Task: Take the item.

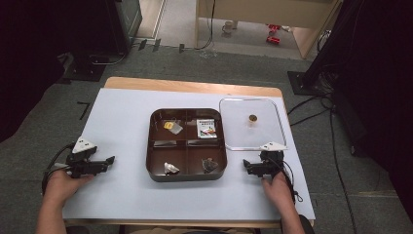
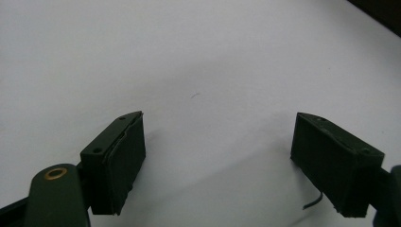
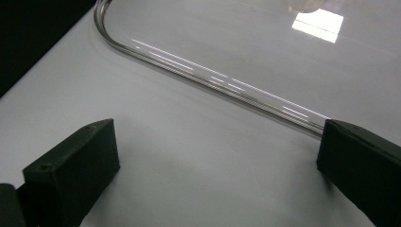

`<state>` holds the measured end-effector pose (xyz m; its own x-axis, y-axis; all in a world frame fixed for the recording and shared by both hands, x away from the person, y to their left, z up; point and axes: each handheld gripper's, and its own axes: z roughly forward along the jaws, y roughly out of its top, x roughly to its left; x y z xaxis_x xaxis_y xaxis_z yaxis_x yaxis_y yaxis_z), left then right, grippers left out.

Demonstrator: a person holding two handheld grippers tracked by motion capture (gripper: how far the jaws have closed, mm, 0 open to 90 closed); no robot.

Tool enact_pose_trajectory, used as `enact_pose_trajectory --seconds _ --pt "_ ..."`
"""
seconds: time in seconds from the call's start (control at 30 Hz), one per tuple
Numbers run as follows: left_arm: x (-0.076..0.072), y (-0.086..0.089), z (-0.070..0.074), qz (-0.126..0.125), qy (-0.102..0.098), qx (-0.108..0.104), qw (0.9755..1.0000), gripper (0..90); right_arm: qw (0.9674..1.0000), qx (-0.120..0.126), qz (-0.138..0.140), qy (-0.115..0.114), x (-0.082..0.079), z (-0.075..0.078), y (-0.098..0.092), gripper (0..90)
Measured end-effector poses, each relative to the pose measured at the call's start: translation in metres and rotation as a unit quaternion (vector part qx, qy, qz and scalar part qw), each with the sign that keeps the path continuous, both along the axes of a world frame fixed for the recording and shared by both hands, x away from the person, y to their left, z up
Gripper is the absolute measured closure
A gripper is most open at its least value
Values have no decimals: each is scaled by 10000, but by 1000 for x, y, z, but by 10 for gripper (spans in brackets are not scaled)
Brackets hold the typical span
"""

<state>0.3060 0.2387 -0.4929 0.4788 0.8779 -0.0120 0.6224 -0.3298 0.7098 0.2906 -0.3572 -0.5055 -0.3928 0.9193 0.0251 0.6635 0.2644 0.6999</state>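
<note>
A brown four-compartment tray (image 1: 187, 178) sits in the middle of the white mat. Its far left cell holds a yellow item (image 1: 169, 125), its far right cell a printed packet (image 1: 207, 128), its near left cell a white wrapped piece (image 1: 170, 168), and its near right cell a dark piece (image 1: 209, 165). A clear lid (image 1: 234, 131) with a small brown knob (image 1: 252, 118) lies flat to the tray's right. My left gripper (image 1: 110, 160) rests open on the mat, left of the tray, with nothing between its jaws (image 2: 217, 161). My right gripper (image 1: 246, 166) is open and empty, just short of the lid's rim (image 3: 213, 80).
The white mat (image 1: 122, 122) covers a wooden table (image 1: 190, 87). Beyond it is grey floor with cables, black stands at both sides and a bench at the back. A hand holds each gripper near the table's front edge.
</note>
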Motion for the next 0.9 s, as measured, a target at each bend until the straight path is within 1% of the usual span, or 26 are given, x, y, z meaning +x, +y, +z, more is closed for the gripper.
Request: enact_pose_trajectory --seconds 0.03,0.1,0.17,0.3,0.33,0.47,0.57,0.67,0.8,0.83,0.9 --pt "1 -1 1 64 29 8 10000 191 10000 -1 0 2 0 0 0 0" --pt "2 -1 3 100 88 49 9999 216 10000 0 -1 2 0 0 0 0" --pt "4 -3 4 143 175 96 9997 221 10000 -1 1 3 0 0 0 0" --pt "5 -4 5 172 234 144 9995 221 10000 -2 2 2 0 0 0 0" --pt "6 -5 6 214 251 137 9994 221 10000 -1 2 2 0 0 0 0" --pt "7 -7 7 216 330 206 9990 217 10000 -1 1 3 0 0 0 0" --pt "7 -8 8 234 365 210 9988 216 10000 0 2 3 0 0 0 0" --pt "8 -8 9 196 411 206 9988 219 10000 0 -1 3 0 0 0 0" --pt "9 -8 12 157 474 210 9985 277 10000 1 -1 4 0 0 0 0" --pt "9 -9 12 149 476 190 9986 317 10000 0 1 3 0 0 0 0" --pt "10 -10 14 112 492 165 9986 321 10000 1 0 3 0 0 0 0"
